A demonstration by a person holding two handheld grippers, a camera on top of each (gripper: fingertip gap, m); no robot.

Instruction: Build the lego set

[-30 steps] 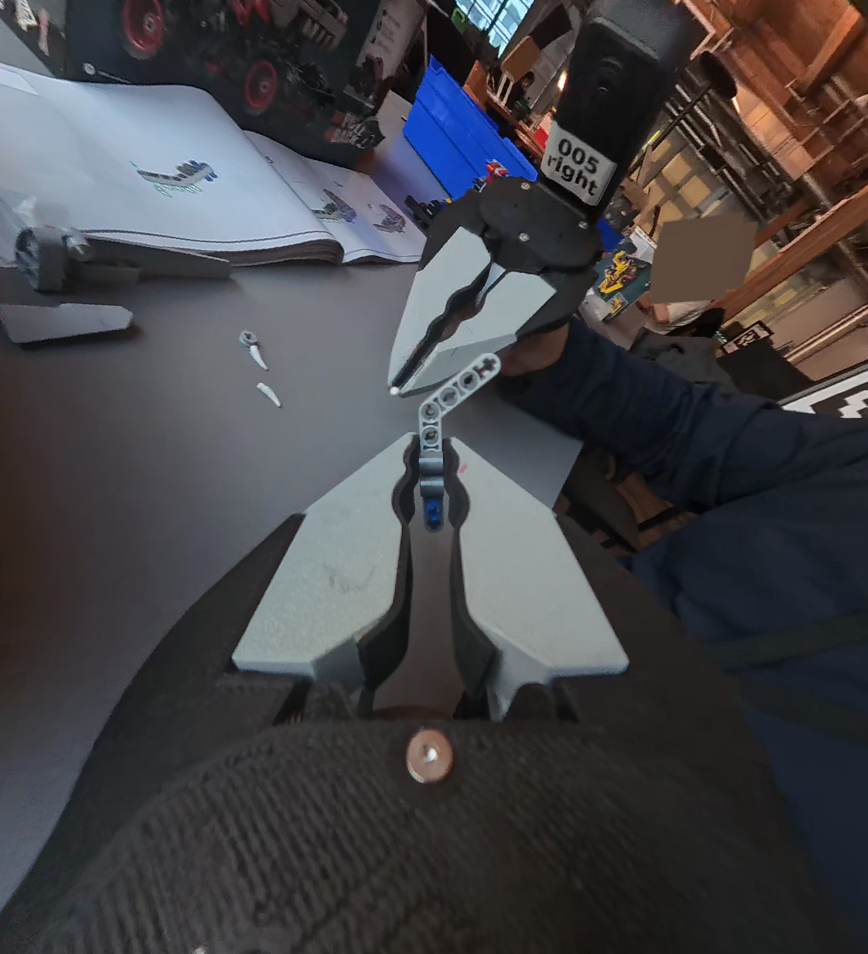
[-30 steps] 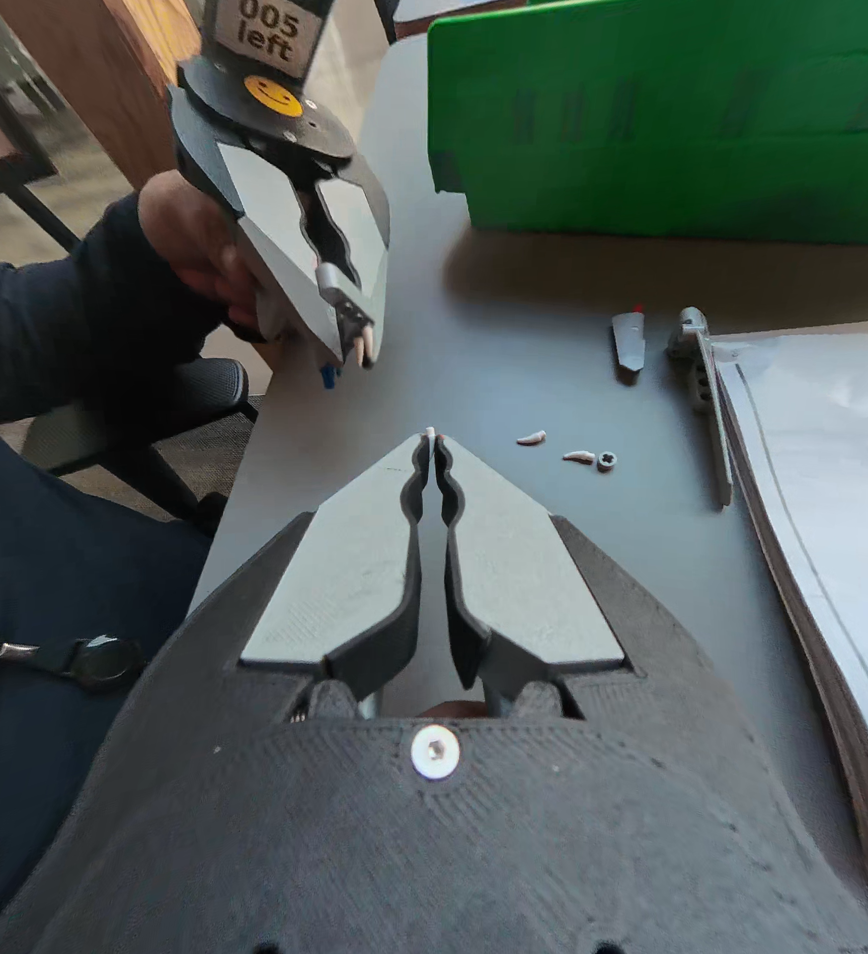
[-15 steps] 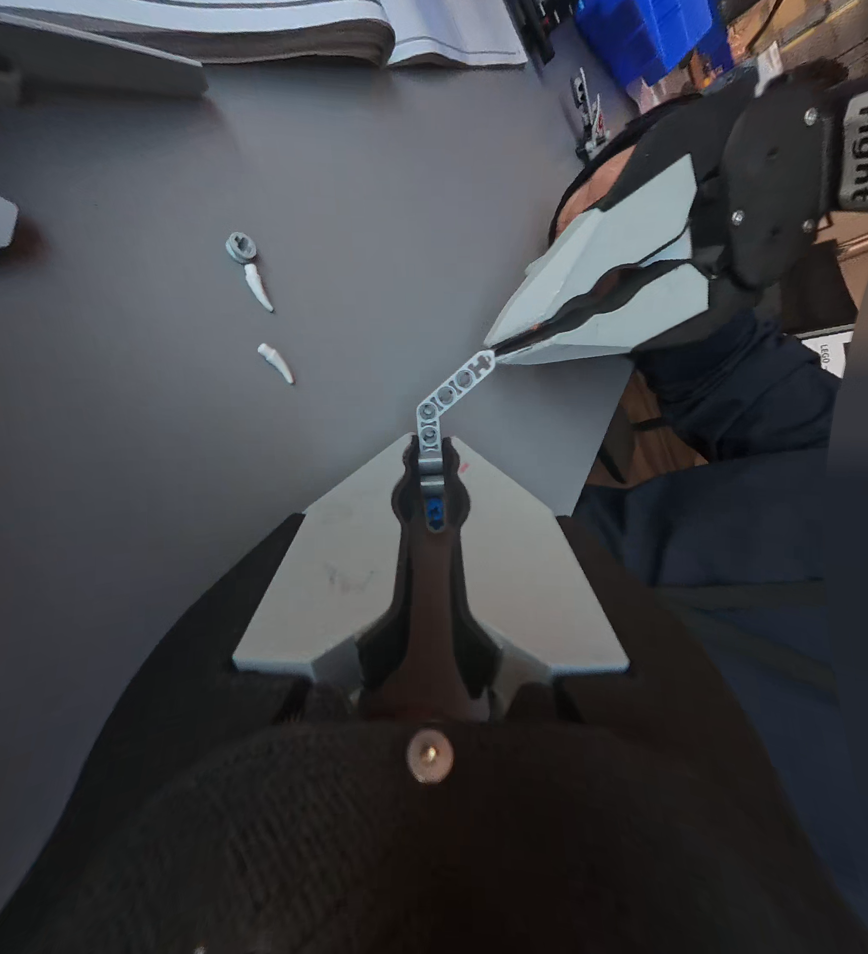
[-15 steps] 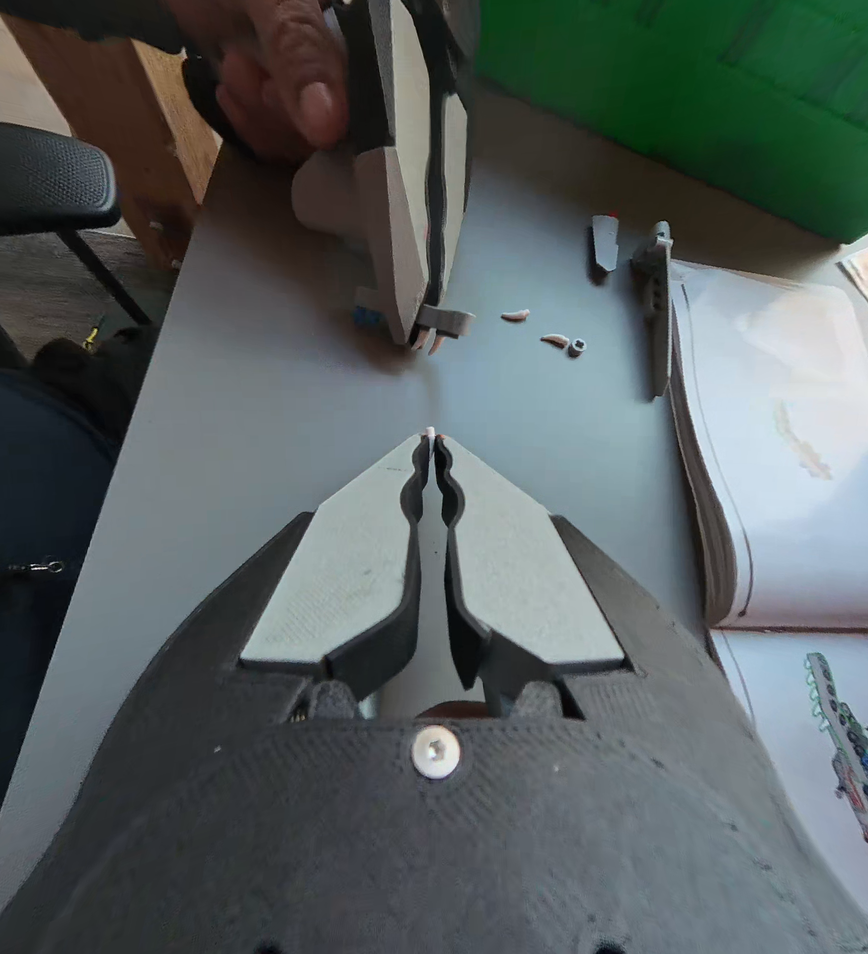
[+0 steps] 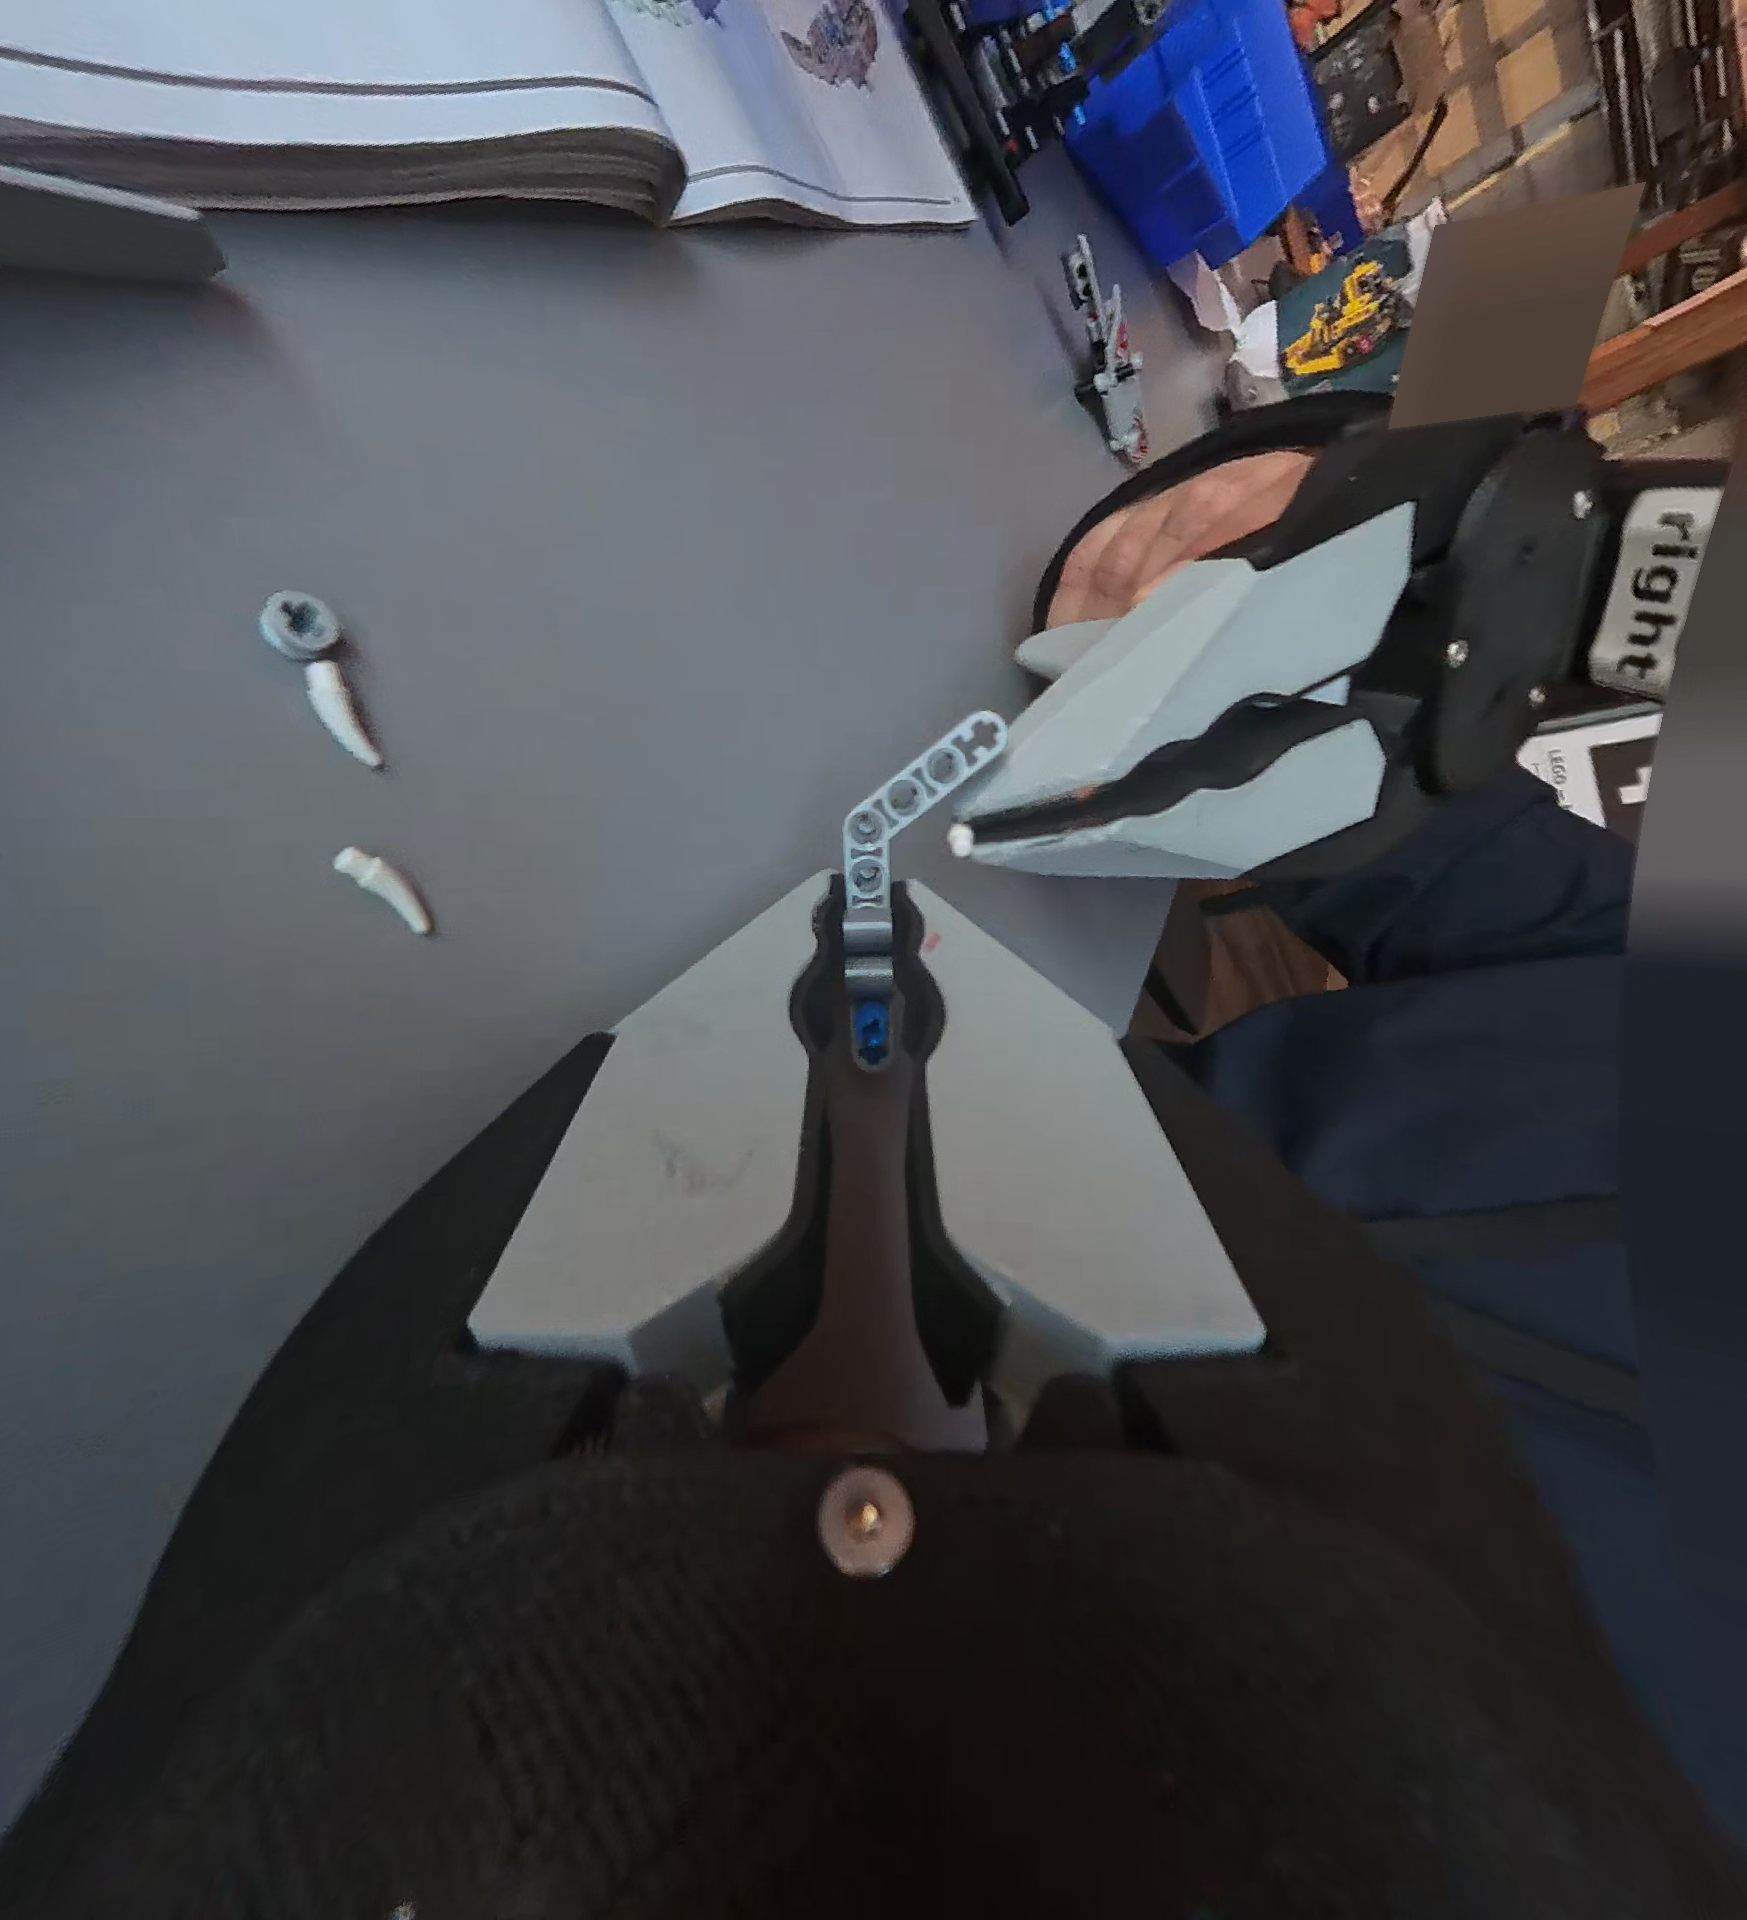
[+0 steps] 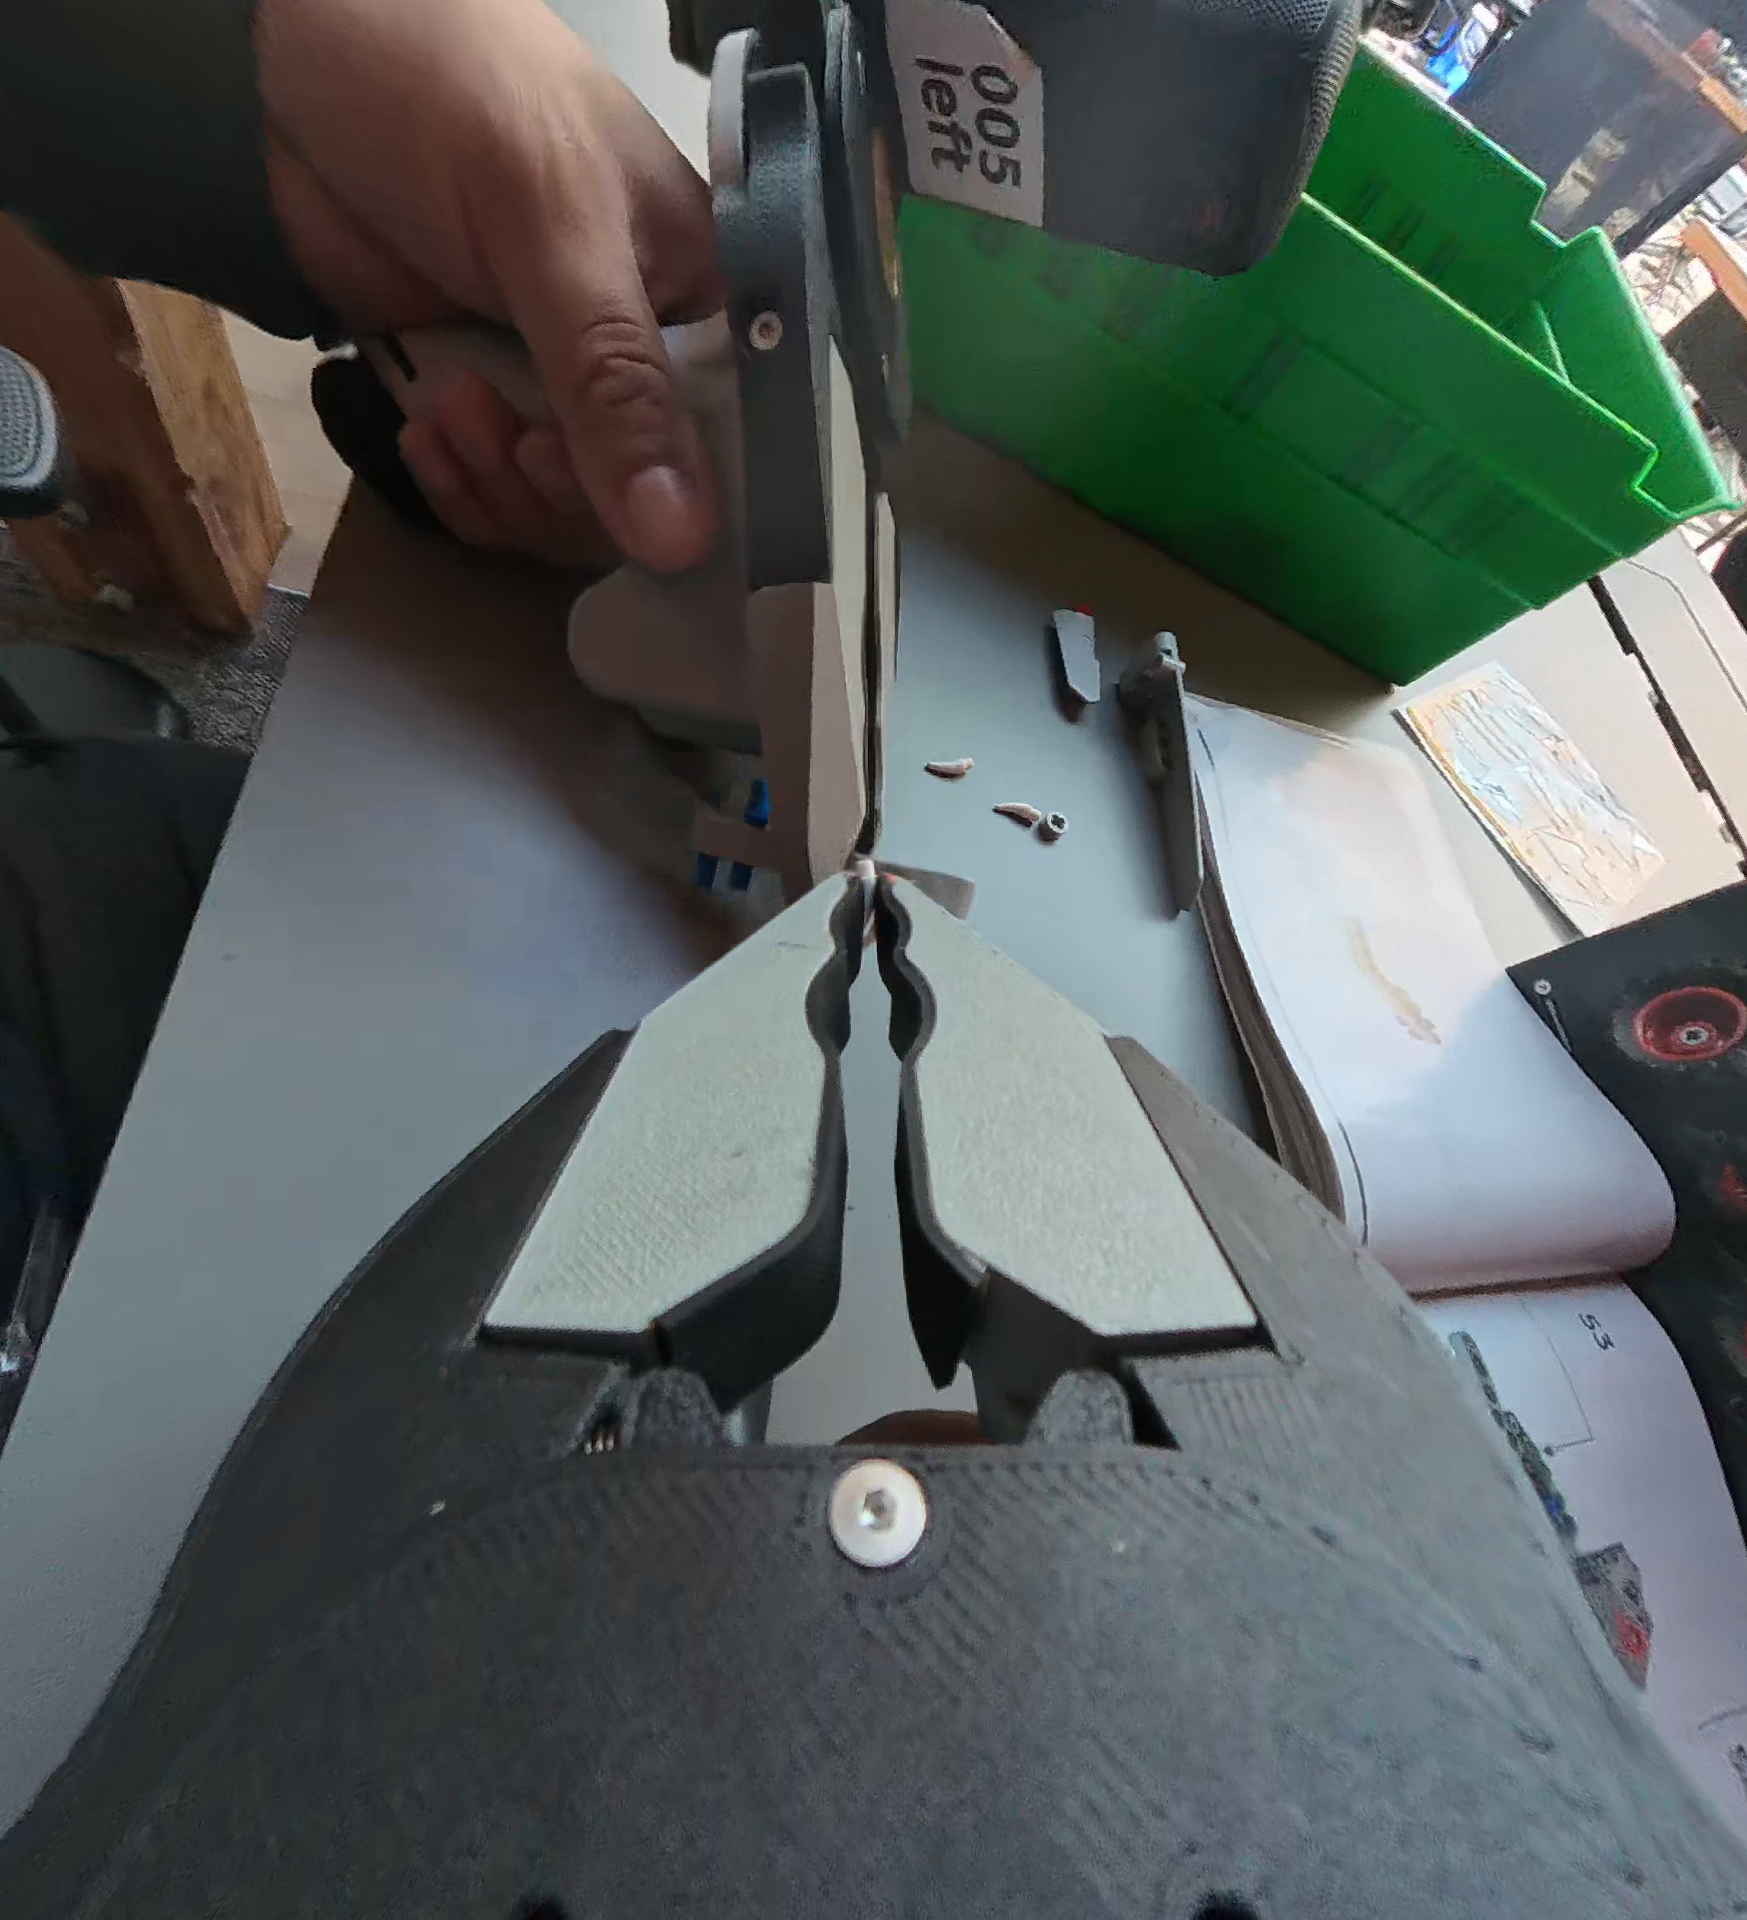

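My left gripper is shut on a grey bent lego beam with a blue pin at its lower end. The beam sticks out past the fingertips and angles up to the right. My right gripper is shut on a small white tooth piece, whose tip shows at its fingertips. In the left wrist view the right gripper comes in from the right, its tip just beside the beam. In the right wrist view the left gripper stands edge-on right above my tips.
Two white tooth pieces and a grey round connector lie on the grey table. An open instruction booklet, grey lego parts, a green bin and a blue bin sit at the table's far side. The grippers are tip to tip, or close to it. The grey round connector is about equally far from each gripper, around 9 centimeters.
The two grippers have closed in on each other; the right tip with the white tooth now sits just under the beam's angled arm. Both stay shut.
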